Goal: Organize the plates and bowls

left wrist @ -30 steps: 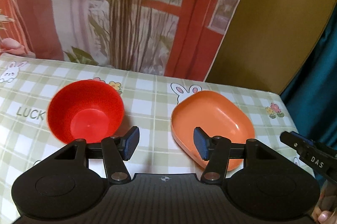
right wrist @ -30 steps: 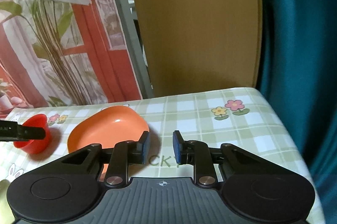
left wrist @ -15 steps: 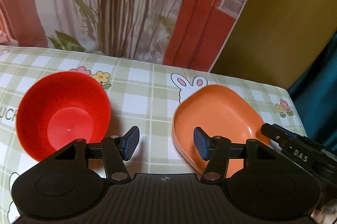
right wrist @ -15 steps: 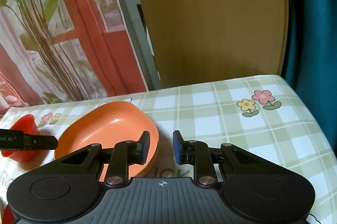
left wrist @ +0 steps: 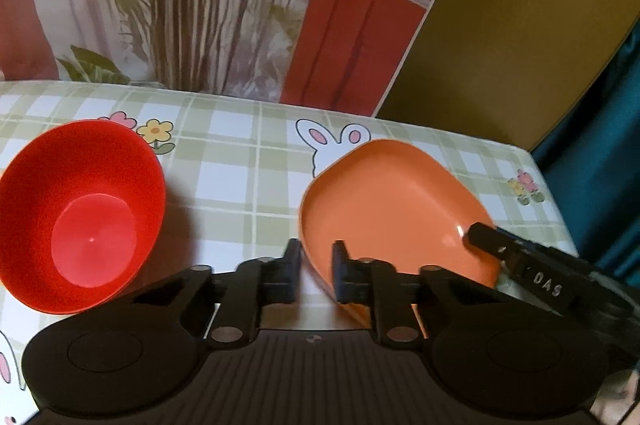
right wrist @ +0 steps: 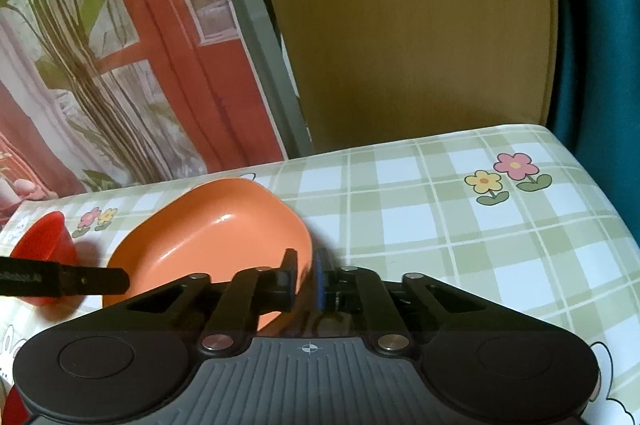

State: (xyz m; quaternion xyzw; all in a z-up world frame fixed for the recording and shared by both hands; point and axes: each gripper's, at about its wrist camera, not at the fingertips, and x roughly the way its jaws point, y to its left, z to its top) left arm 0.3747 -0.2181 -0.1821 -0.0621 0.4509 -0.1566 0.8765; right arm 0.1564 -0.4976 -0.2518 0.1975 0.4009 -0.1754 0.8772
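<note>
On checked cloth (right wrist: 420, 225), orange plate (right wrist: 208, 237) rim betw both jaws, contact unclear.

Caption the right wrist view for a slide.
Right hand-held gripper closing on the orange plate rim; red bowl beyond.

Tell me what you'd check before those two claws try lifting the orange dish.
1. Right gripper astride the orange dish rim: ok, one finger inside, one outside.
2. Right grip firm on the rim: cannot tell; the fingers stand close together, contact unclear.
3. Left gripper astride the near rim of the dish: ok, but a gap shows, so not clamped.
4. Dish free of contents: ok.
5. Red bowl apart from the dish: ok, bare tablecloth between them.
6. Grippers apart from each other: ok, they stand at opposite ends of the dish.
</note>
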